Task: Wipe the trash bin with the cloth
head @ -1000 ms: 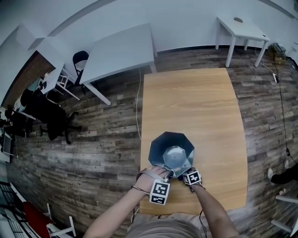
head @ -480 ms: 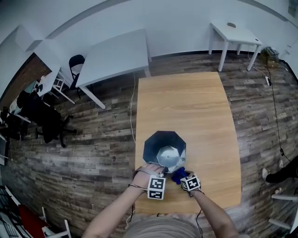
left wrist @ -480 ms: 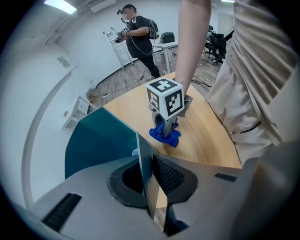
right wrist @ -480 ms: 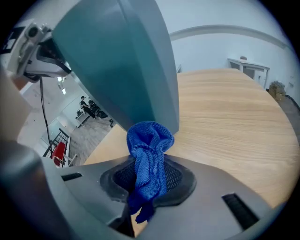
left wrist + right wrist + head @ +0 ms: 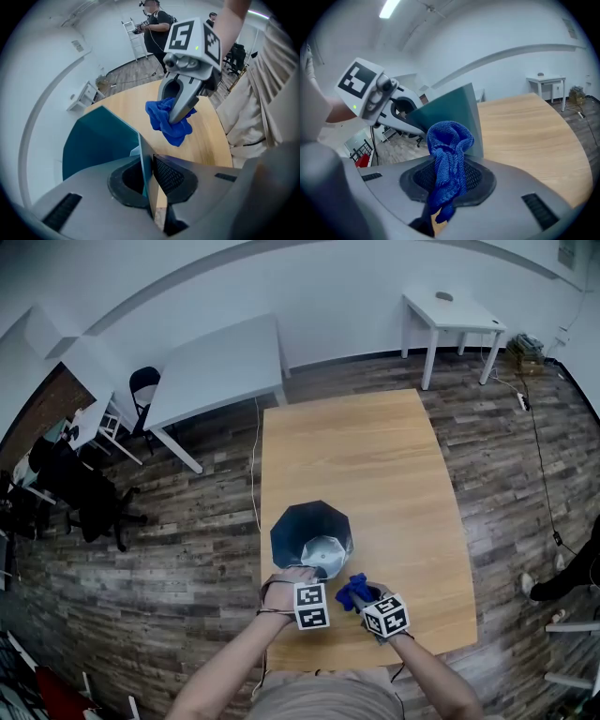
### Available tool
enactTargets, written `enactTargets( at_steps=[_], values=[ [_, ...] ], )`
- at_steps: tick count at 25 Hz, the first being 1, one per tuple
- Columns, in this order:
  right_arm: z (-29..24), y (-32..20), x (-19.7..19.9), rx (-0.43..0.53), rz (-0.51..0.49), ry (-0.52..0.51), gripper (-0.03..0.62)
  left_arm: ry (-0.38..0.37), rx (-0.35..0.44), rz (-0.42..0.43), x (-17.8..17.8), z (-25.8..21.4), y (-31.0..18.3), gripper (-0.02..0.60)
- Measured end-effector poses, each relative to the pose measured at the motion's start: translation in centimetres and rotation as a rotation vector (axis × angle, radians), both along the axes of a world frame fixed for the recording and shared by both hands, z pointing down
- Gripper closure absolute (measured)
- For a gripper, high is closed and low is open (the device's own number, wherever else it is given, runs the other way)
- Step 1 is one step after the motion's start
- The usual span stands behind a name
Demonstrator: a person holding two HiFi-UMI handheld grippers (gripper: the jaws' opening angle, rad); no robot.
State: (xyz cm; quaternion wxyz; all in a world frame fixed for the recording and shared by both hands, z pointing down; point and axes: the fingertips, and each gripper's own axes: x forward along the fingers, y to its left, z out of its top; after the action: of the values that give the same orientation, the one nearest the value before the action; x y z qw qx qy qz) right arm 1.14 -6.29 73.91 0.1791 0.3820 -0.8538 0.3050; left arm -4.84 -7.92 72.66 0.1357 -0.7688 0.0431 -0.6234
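Blue knitted cloth point(image 5: 447, 159) bunches beside octagonal, smooth-walled teal trash bin point(image 5: 292, 529).

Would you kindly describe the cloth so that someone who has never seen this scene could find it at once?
Find the long wooden table in the middle of the room; at its near end stands a dark teal trash bin. Just right of the bin, the right tool is clamped on the cloth. It is the only bright blue, crumpled, soft thing there.

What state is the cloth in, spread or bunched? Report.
Bunched. The blue cloth is a crumpled wad, pinched in the right tongs, not spread flat.
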Motion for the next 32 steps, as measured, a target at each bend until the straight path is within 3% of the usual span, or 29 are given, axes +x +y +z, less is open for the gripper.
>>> enactTargets(
  at_steps=[6,12,24,32],
  values=[
    [-6.2,0.1,-1.0,0.088,-0.006,-0.066,0.517,-0.002,-0.011,-0.048,0.5,0.1,0.3,0.540],
    [-9.2,0.1,-2.2,0.107,-0.020,-0.096,0.517,0.012,-0.002,-0.046,0.7,0.0,0.5,0.540],
    [-5.7,-2.2,-3.8,0.043,-0.006,-0.075,0.517,0.068,0.034,0.010,0.8,0.0,0.2,0.538],
    [-0.7,-2.7,-3.9,-0.025,-0.019,-0.026,0.517,0.085,0.022,0.020,1.3,0.2,-0.1,0.538]
  ],
)
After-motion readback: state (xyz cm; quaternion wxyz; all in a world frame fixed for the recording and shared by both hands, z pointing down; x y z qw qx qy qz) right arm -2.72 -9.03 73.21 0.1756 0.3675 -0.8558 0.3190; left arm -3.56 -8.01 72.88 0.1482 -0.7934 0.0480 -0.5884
